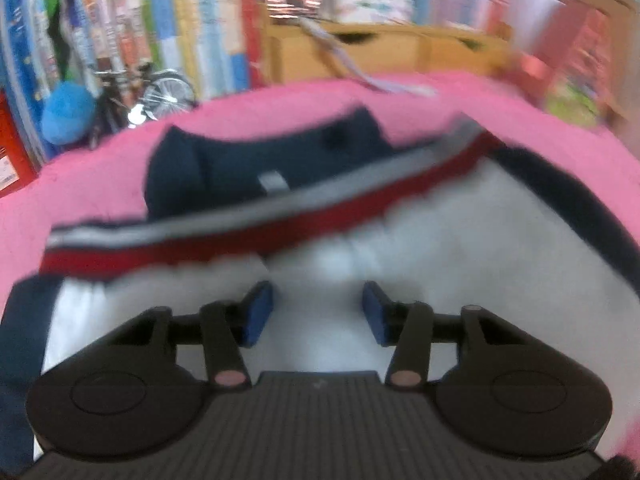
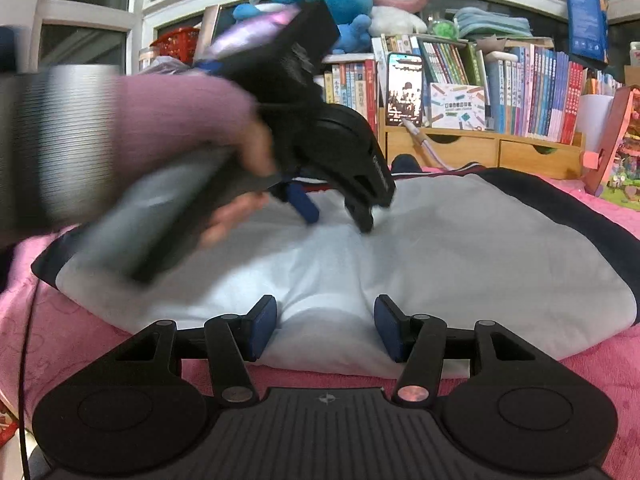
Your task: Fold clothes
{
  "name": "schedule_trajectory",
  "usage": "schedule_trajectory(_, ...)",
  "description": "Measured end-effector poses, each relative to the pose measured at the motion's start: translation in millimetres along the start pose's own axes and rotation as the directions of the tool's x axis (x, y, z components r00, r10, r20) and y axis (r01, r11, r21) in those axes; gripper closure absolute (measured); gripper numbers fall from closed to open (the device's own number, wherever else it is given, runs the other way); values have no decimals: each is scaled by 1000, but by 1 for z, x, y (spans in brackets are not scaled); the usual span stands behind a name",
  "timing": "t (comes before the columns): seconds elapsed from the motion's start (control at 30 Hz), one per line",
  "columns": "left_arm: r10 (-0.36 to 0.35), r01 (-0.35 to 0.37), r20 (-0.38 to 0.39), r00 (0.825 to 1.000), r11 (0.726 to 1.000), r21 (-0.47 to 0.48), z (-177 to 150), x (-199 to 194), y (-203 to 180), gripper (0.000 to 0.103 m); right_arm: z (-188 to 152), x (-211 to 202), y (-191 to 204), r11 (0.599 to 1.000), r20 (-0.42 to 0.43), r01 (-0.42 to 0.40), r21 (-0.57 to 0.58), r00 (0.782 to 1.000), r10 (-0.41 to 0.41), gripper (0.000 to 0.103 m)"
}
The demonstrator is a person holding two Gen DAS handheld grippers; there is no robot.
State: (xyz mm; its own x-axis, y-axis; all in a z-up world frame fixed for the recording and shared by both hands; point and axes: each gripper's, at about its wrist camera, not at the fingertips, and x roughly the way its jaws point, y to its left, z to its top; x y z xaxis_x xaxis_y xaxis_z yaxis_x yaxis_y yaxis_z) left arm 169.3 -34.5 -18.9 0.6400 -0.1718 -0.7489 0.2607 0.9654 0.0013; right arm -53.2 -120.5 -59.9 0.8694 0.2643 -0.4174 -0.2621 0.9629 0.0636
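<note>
A pink bed (image 2: 580, 364) fills the lower frame, with a white garment (image 2: 460, 264) spread across its centre. At upper left of the right wrist view, the left hand-held gripper (image 2: 340, 216) hangs over the garment, jaws apart. The right hand-held gripper (image 2: 326, 330) sits at bottom centre, jaws apart at the garment's near edge.

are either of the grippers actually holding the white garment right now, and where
Neither. The left gripper and right gripper both stand open over the white garment, with only flat cloth showing between their pads.
</note>
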Motion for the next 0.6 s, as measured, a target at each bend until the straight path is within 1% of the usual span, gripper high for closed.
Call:
schedule_trajectory(0.1, 23, -23, 0, 1000, 999, -26, 20, 14, 2, 58, -2, -2, 1, 1000, 8, 1, -2, 1000, -1, 49)
schedule_trajectory(0.13, 21, -20, 8, 1000, 999, -43, 22, 18, 5, 58, -3, -2, 1, 1000, 11, 1, -2, 1000, -1, 49)
schedule_trajectory(0.23, 17, -14, 23, 1000, 992, -127, 24, 28, 15, 60, -5, -4, 2, 1000, 15, 0, -4, 1000, 0, 49)
schedule_trajectory(0.33, 35, -30, 32, 999, 991, -129, 31, 37, 17, 60, -6, -4, 2, 1000, 16, -2, -5, 1000, 2, 50)
schedule_trajectory(0.43, 57, -54, 25, 998, 992, -116, 38, 44, 15, 60, -4, -3, 1, 1000, 14, -5, -6, 1000, 5, 50)
schedule_trajectory(0.5, 63, -61, 14, 998, 991, -118, 42, 42, 14, 63, -4, -2, 1, 1000, 14, -8, -9, 1000, 8, 49)
schedule_trajectory(0.57, 69, -66, 22, 997, 990, -126, 43, 33, 16, 72, -5, -2, 1, 1000, 14, -11, -11, 1000, 11, 49)
schedule_trajectory(0.6, 61, -56, 33, 998, 989, -134, 42, 24, 18, 72, -5, -3, 1, 1000, 15, -11, -12, 1000, 11, 49)
